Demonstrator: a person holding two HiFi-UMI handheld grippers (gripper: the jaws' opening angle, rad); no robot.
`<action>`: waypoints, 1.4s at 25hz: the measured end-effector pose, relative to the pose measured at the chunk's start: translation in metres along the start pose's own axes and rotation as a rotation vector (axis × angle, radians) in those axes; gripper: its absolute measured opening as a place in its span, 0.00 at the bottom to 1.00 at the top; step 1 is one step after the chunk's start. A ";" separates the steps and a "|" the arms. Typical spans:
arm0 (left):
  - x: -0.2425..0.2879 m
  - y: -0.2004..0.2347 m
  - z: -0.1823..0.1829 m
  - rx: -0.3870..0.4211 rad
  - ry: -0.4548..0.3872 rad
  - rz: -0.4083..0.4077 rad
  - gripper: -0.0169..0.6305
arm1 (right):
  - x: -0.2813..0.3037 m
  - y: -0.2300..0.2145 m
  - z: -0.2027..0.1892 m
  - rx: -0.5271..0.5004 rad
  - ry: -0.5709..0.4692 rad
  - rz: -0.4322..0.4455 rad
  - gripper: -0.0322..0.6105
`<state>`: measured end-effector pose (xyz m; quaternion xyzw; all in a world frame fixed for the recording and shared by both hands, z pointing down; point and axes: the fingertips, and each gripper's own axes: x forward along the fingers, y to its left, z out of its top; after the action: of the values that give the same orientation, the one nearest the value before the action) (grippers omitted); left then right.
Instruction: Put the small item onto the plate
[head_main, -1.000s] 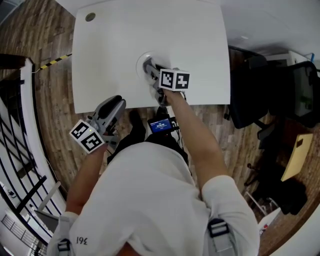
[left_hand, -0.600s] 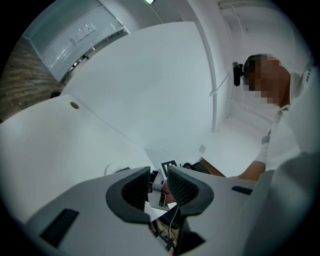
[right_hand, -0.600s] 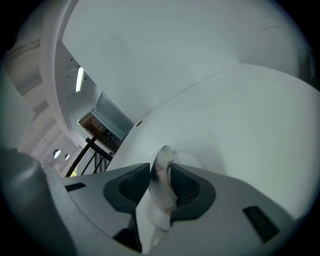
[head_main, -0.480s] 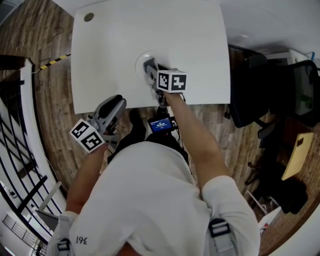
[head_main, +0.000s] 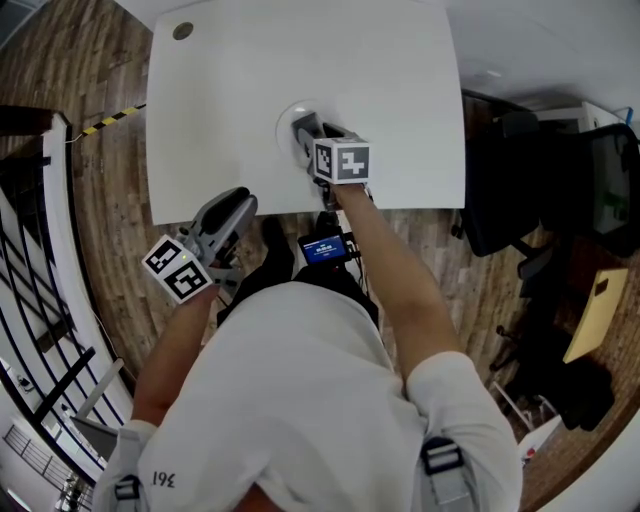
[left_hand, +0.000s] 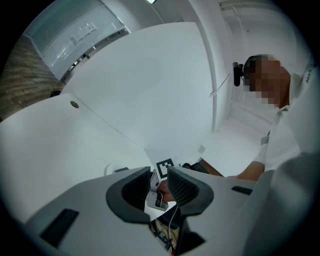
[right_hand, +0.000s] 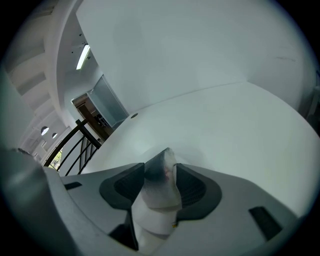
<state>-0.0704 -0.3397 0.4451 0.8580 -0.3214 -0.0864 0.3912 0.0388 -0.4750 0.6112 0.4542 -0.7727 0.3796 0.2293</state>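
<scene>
At the near left edge of the surface, the left claw is hanging idle, its jaws standing a little apart with nothing between them, well clear of the work. Further right, toward the middle of the surface, the plate is lying white on white, and the right claw is tilting down over it. Its jaws have just been opening and are now spreading wide, and the small item, a pale grey and white piece, is sitting upright in the gap between the pads, no longer being pinched. It is lying over the plate, though whether its underside is already resting on the plate I cannot tell, since the claw is covering it from above. By my judgement the release is the step in hand, and doing it well is calling for patience: keeping the jaws fully spread, then drawing the claw back along its own line, not sideways, so that neither pad is dragging the item off the rim or tipping it over. By count, the views are showing one plate, one small item, two claws, one surface, and one round cap at the surface's far left corner.
</scene>
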 end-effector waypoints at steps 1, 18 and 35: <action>0.000 0.000 0.000 0.000 -0.001 -0.001 0.18 | 0.000 -0.002 0.000 0.000 0.000 -0.010 0.33; 0.003 0.001 0.008 -0.002 -0.010 -0.011 0.18 | -0.001 -0.003 0.003 0.024 -0.003 0.009 0.34; 0.003 -0.002 0.003 -0.006 -0.004 -0.024 0.18 | -0.008 -0.001 0.004 0.044 -0.017 0.016 0.34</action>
<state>-0.0676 -0.3422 0.4421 0.8605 -0.3114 -0.0937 0.3923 0.0437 -0.4745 0.6033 0.4561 -0.7698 0.3944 0.2094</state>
